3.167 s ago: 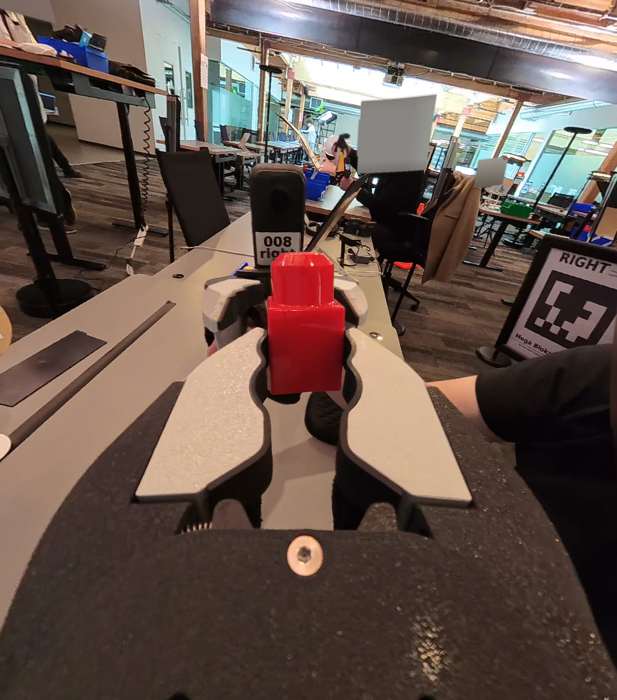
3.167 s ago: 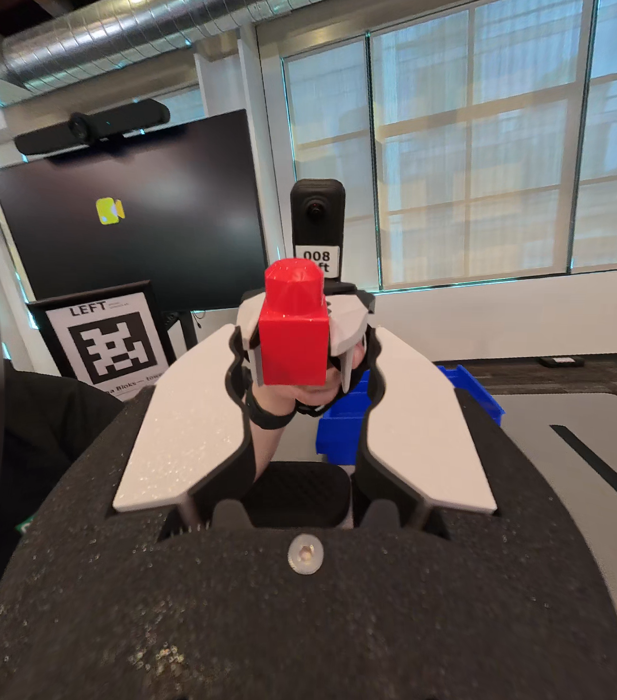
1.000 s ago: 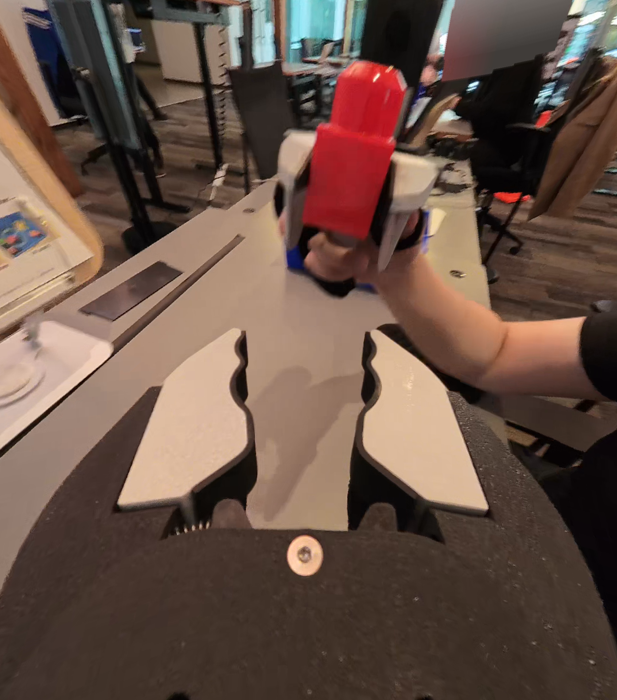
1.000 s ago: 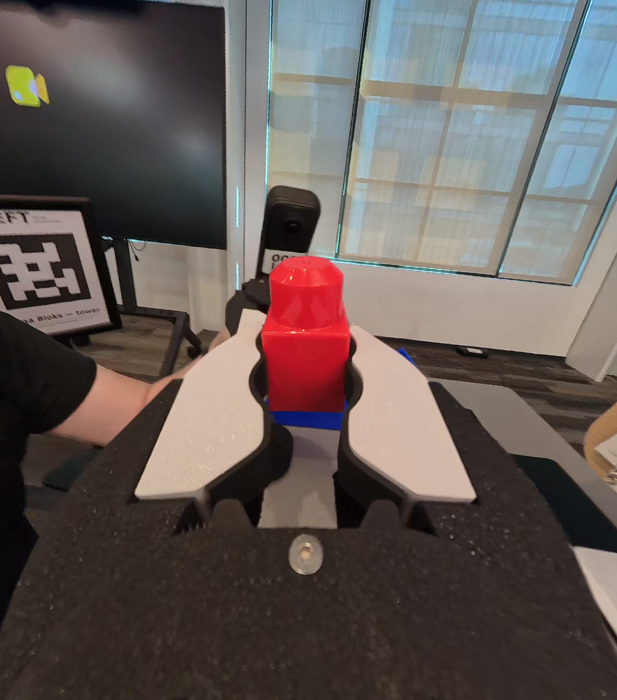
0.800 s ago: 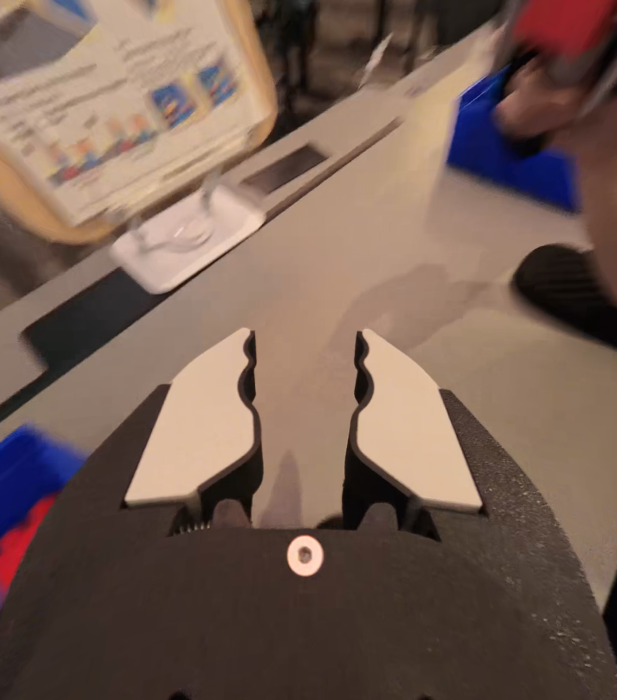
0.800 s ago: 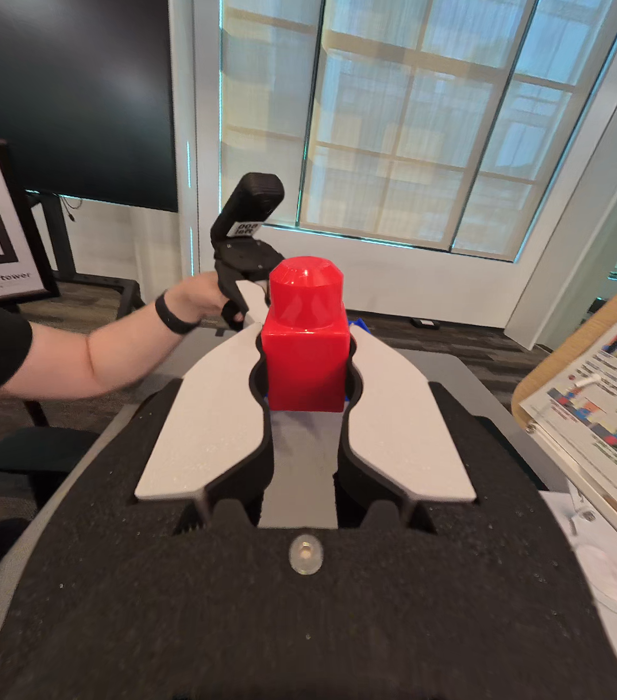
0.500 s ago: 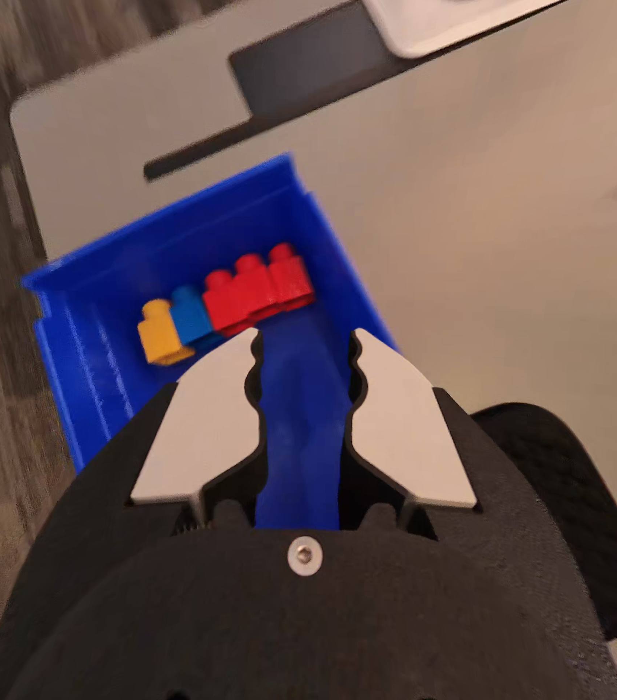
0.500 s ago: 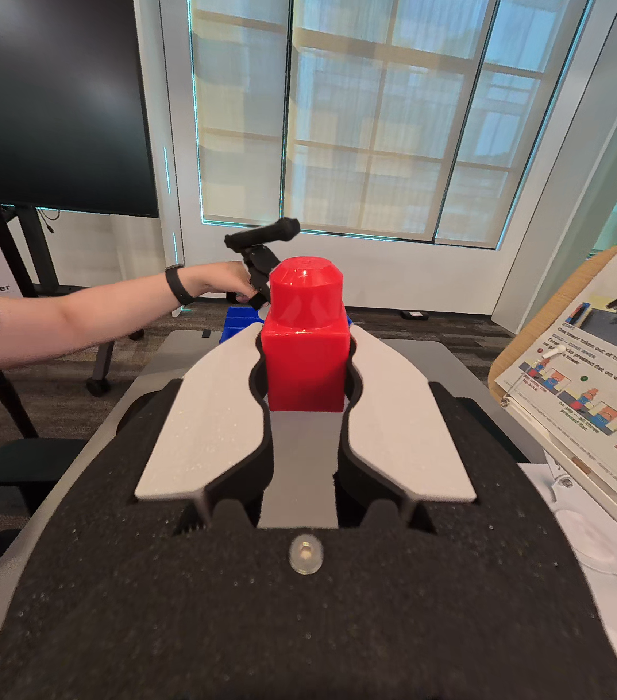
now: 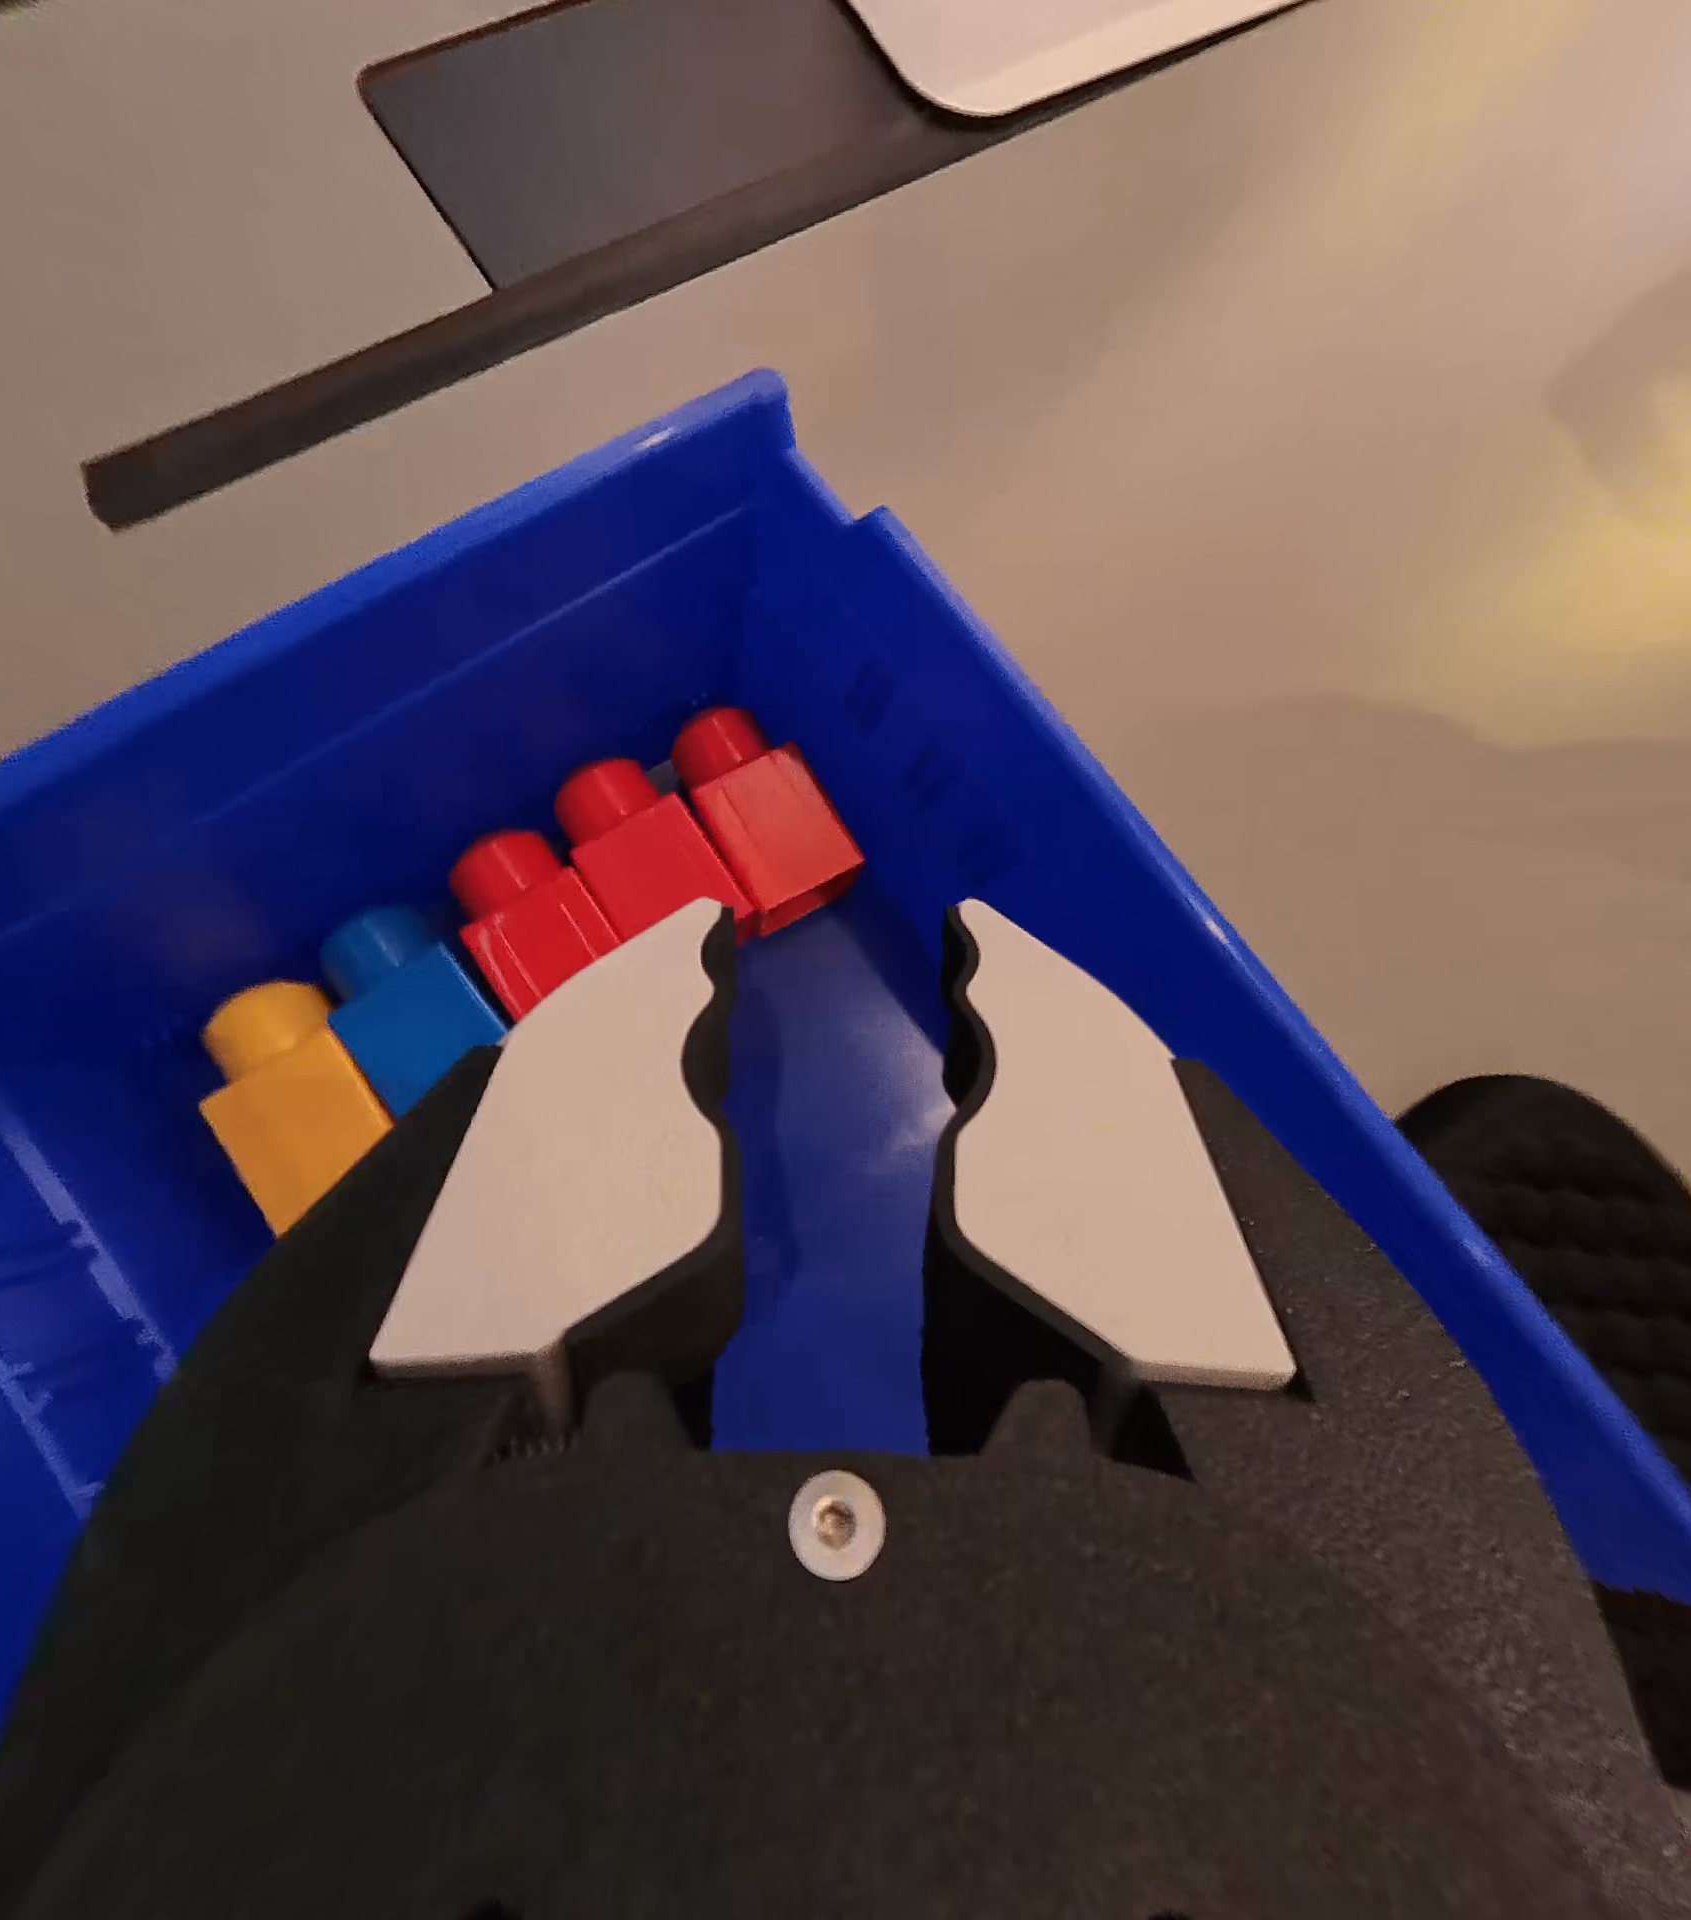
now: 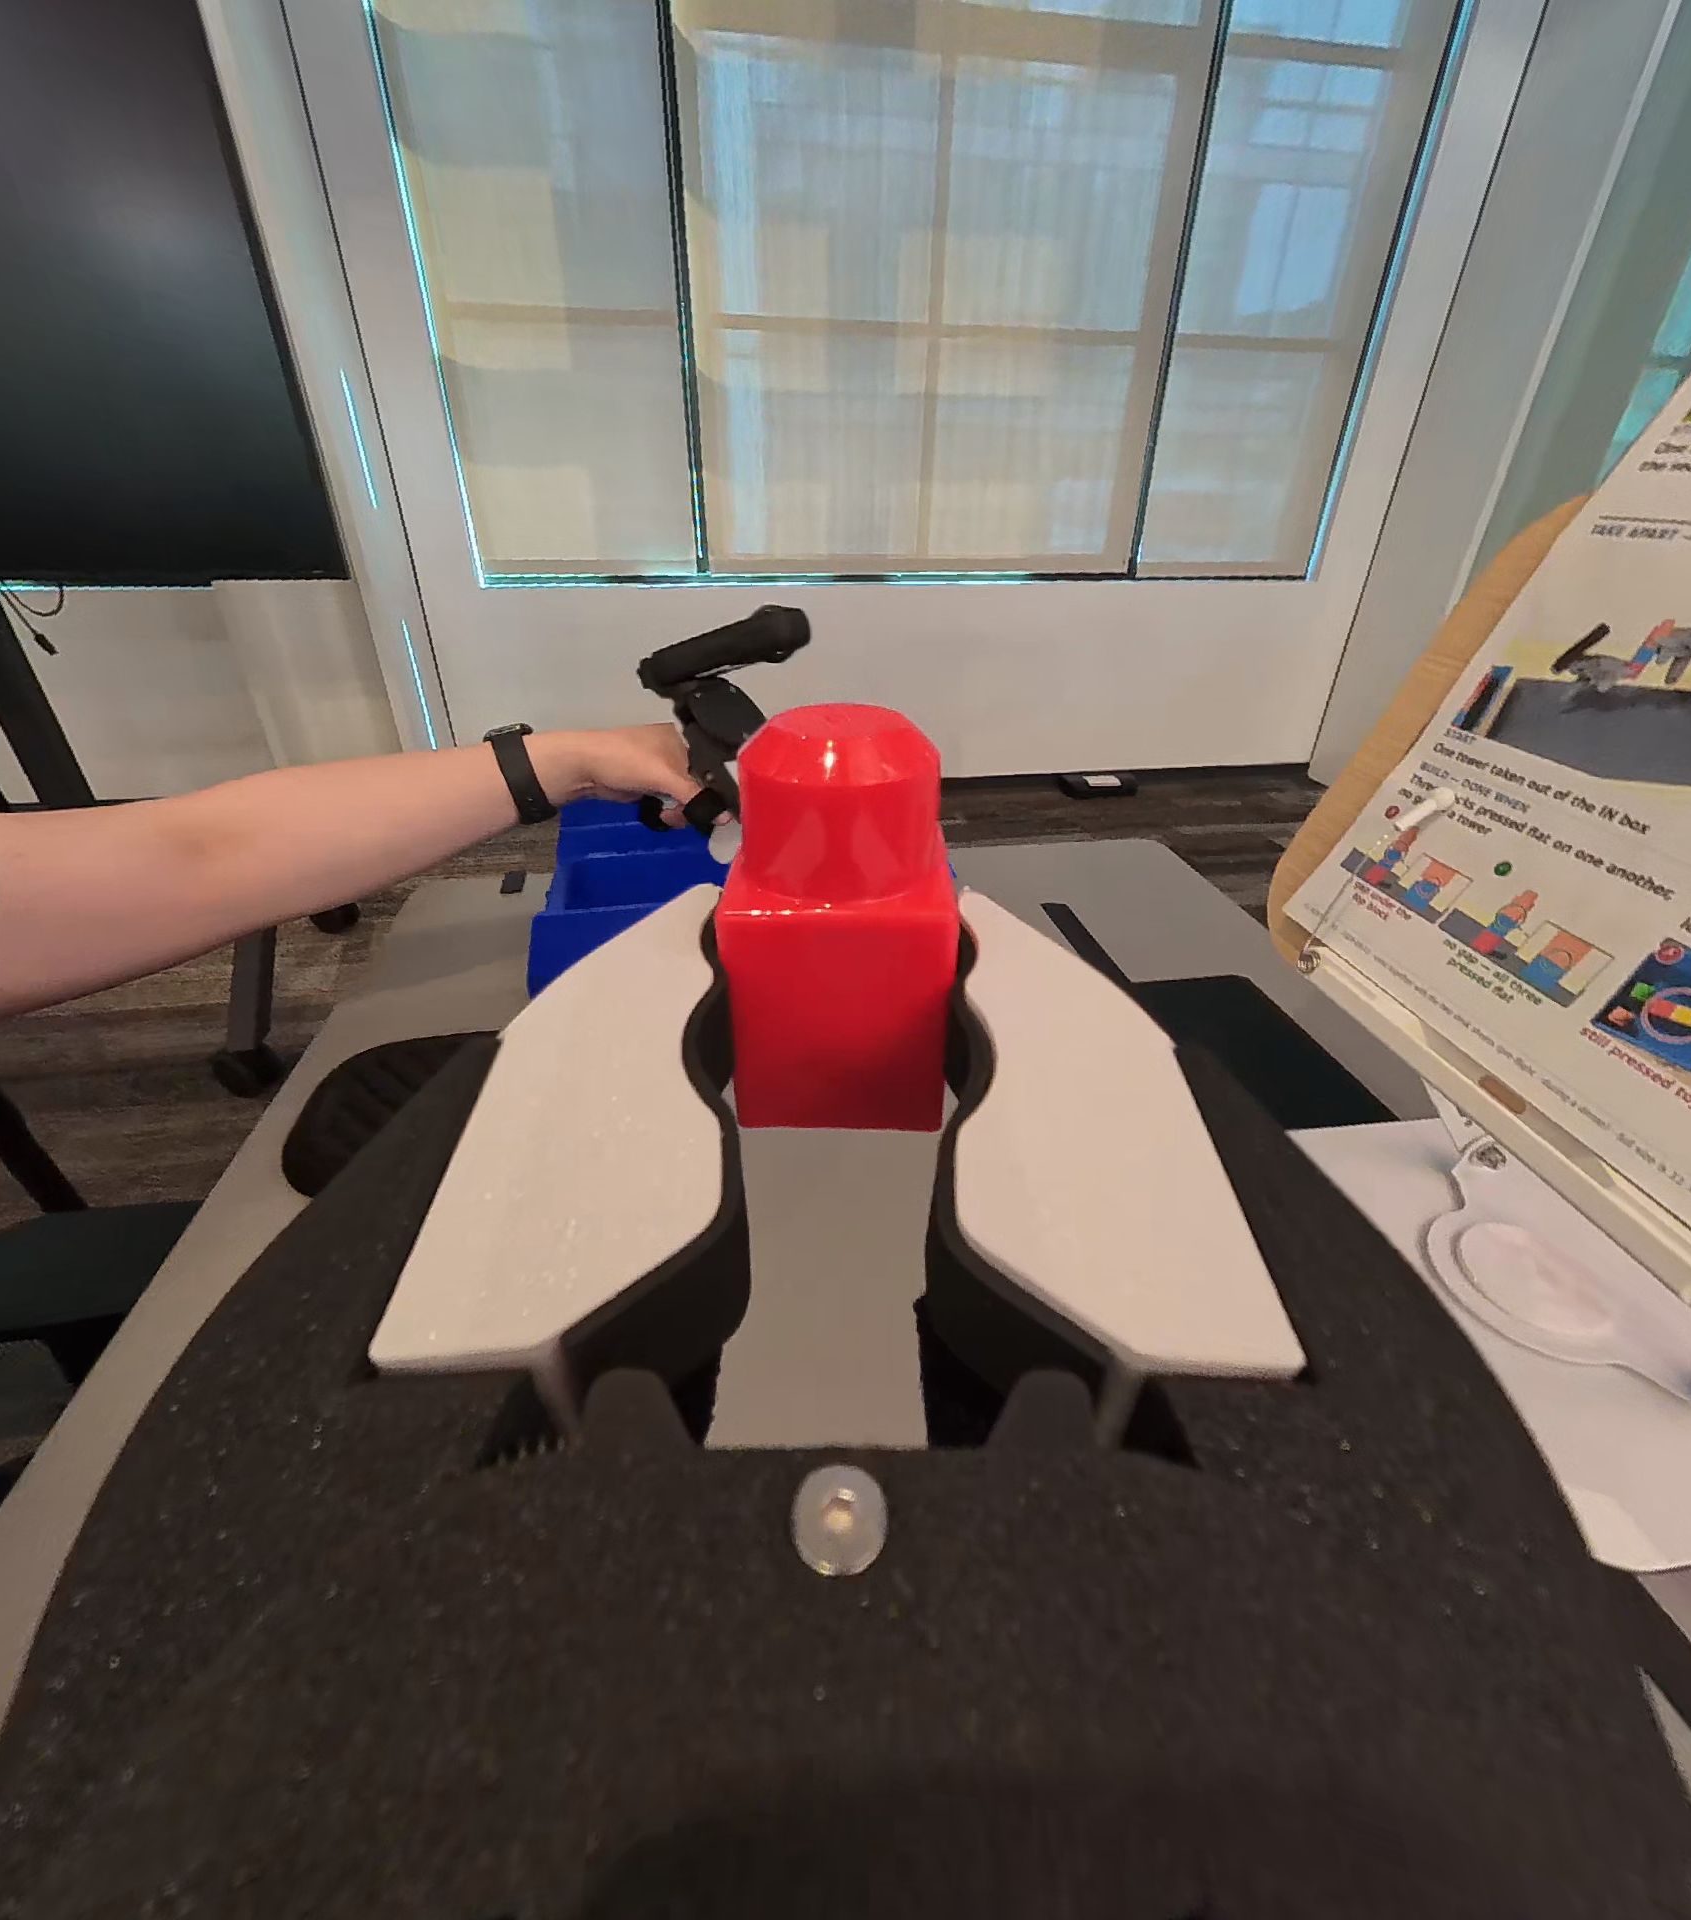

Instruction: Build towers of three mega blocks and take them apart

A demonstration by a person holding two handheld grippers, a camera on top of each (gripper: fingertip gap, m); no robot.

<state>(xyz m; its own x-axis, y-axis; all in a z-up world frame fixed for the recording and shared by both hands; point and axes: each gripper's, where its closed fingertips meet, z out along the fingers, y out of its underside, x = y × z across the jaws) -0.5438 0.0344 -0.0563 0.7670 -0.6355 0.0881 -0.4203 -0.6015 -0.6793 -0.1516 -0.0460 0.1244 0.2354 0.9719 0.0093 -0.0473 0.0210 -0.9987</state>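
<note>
My right gripper (image 10: 839,914) is shut on a red block (image 10: 836,935) and holds it upright above the grey table (image 10: 1111,883). My left gripper (image 9: 836,920) is open and empty, inside a blue bin (image 9: 1007,748). A row of blocks lies along the bin's far side: three red blocks (image 9: 654,862), a blue block (image 9: 405,992) and a yellow block (image 9: 285,1101). The left finger (image 9: 602,1101) covers the near ends of the red blocks. In the right wrist view the left gripper (image 10: 711,717) shows far off over the blue bin (image 10: 612,894), in a person's hand.
An instruction board (image 10: 1599,831) on a stand leans at the right of the table. A dark strip (image 9: 550,312) and dark panel (image 9: 612,114) are set into the table beyond the bin. A black pad (image 9: 1630,1330) lies right of the bin. A dark screen (image 10: 72,312) and windows stand behind.
The left gripper let go of the red block, swung left and down into the blue bin, and has moved closer to the row of blocks. The right gripper keeps the red block.
</note>
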